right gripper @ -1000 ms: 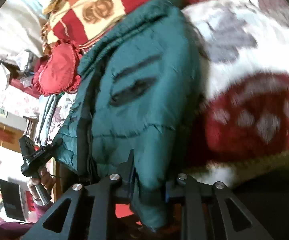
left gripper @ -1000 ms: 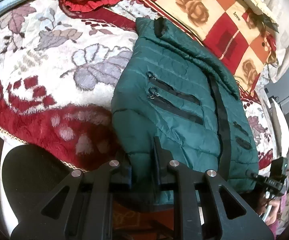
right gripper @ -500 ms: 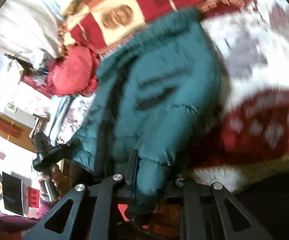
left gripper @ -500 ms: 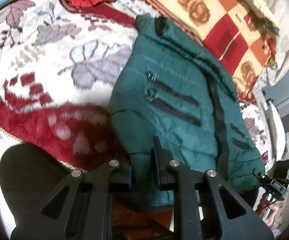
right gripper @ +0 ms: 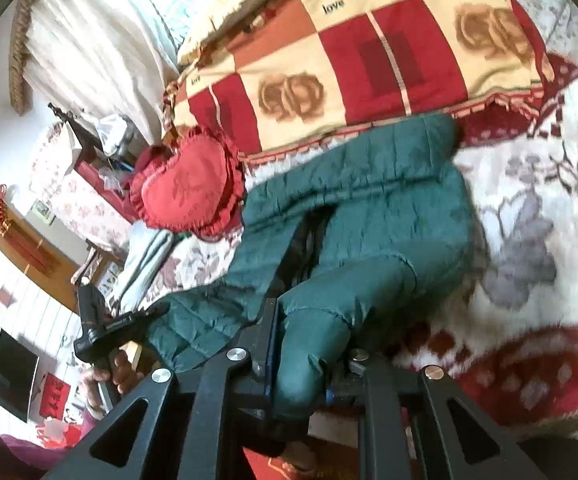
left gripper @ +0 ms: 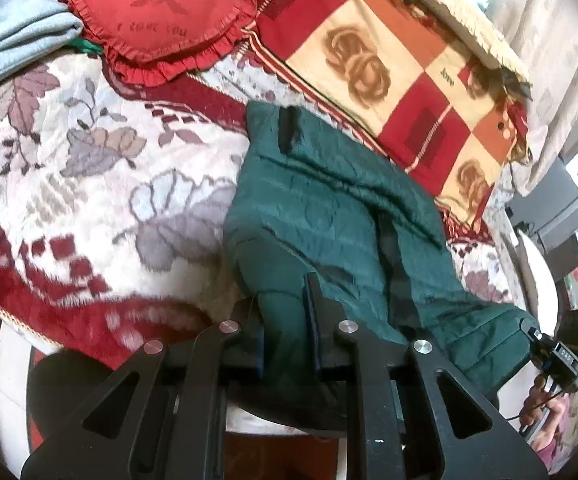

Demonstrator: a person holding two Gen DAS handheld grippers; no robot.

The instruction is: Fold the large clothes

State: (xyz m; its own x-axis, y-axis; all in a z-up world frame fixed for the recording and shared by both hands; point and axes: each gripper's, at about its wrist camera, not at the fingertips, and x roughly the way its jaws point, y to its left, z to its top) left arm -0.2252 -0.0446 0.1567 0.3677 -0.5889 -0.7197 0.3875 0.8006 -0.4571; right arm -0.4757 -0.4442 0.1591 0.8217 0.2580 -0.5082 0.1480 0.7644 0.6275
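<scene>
A dark green quilted jacket (left gripper: pixel 329 216) lies on a floral red and white blanket (left gripper: pixel 89 184), its collar toward the far pillow. My left gripper (left gripper: pixel 285 312) is shut on the jacket's near hem at its left corner. My right gripper (right gripper: pixel 309 344) is shut on the near hem at the right corner of the jacket (right gripper: pixel 369 240). The hem is lifted and bunched toward the collar, so the zip pockets are hidden. Each gripper shows in the other's view, the right one (left gripper: pixel 561 352) and the left one (right gripper: pixel 105 328).
A red heart cushion (left gripper: pixel 157 12) and a folded light blue cloth (left gripper: pixel 13 40) lie at the far left. A red and cream checked pillow (left gripper: pixel 401 72) lies behind the jacket. The bed edge (left gripper: pixel 21 324) is close below the grippers. Curtains (right gripper: pixel 101 48) hang beyond.
Both grippers have carried the jacket's hem up and forward toward the collar. The lower half now bulges over and covers the zip pockets.
</scene>
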